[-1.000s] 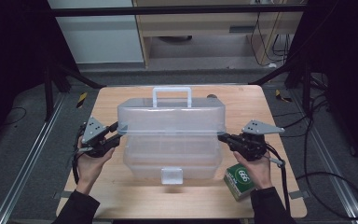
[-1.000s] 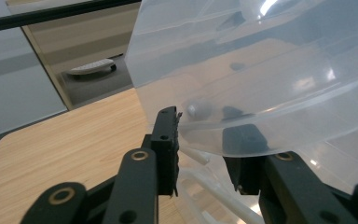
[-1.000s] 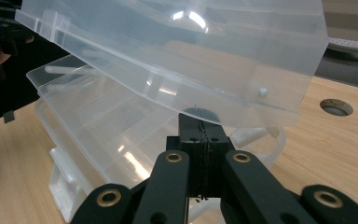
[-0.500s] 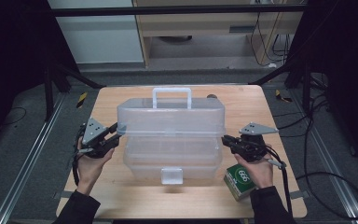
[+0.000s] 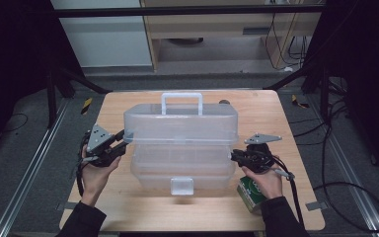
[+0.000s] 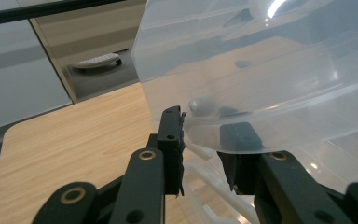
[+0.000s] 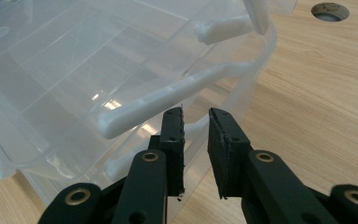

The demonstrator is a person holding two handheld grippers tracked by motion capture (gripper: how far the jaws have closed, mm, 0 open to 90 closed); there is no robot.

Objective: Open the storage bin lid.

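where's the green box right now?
In the high view the green box sits on the wooden table near its front right edge, just under the person's right hand, beside the clear storage box.

High view: overhead, forward-down | gripper views: close, sharing box (image 5: 180,148)

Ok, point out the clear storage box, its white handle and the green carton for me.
clear storage box (image 5: 180,129), high view, front wall of the raised upper tier.
white handle (image 5: 181,95), high view, top bar.
green carton (image 5: 250,194), high view, top face by the right hand.
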